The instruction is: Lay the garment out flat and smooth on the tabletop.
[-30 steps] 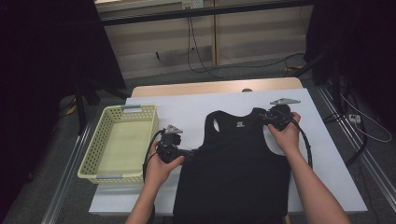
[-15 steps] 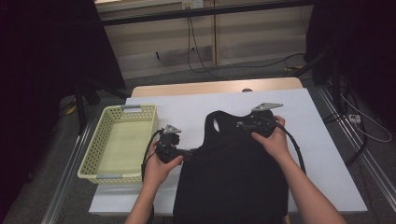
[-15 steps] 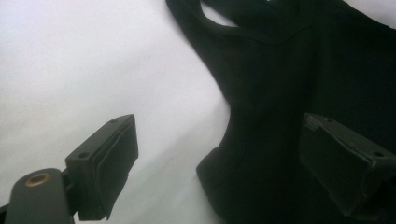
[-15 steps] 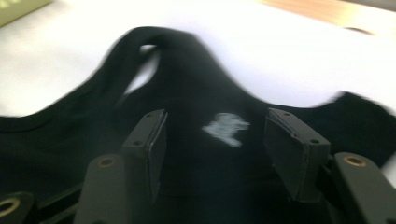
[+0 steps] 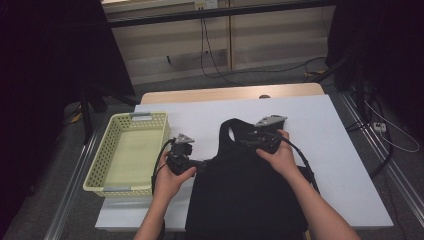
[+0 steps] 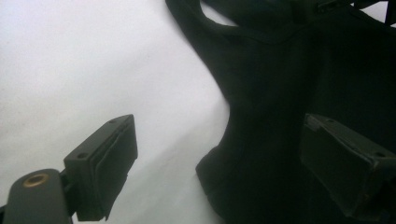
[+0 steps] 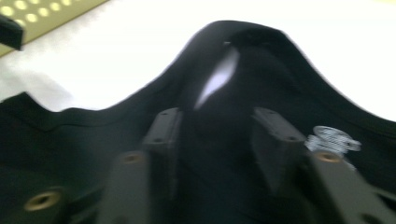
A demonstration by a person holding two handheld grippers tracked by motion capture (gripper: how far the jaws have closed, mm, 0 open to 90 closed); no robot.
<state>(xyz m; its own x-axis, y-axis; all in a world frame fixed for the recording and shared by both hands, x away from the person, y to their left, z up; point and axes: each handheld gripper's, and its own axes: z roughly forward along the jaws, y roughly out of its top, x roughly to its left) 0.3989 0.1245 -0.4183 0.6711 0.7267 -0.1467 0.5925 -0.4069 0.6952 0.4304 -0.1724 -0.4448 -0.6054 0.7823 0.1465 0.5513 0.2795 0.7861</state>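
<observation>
A black sleeveless top (image 5: 245, 195) lies flat on the white table (image 5: 330, 150), with its neck opening at the far end. My left gripper (image 5: 202, 164) rests at the top's left armhole edge. Its jaws stand wide open in the left gripper view (image 6: 217, 123), one over bare table and one over the black fabric (image 6: 280, 70). My right gripper (image 5: 245, 141) lies on the top near the shoulder straps and points left. Its jaws (image 7: 215, 116) have just been closing. They stand apart with dark fabric (image 7: 261, 51) between them, and I see no pad pressing on it.
A pale yellow perforated basket (image 5: 150, 120) stands at the table's left side, and its corner shows in the right gripper view (image 7: 42, 14). Cables trail from both grippers, and a metal rail runs along the table's right side.
My right gripper has slid left along the top's upper edge, from the right shoulder strap towards the neck opening. The left gripper has stayed put.
</observation>
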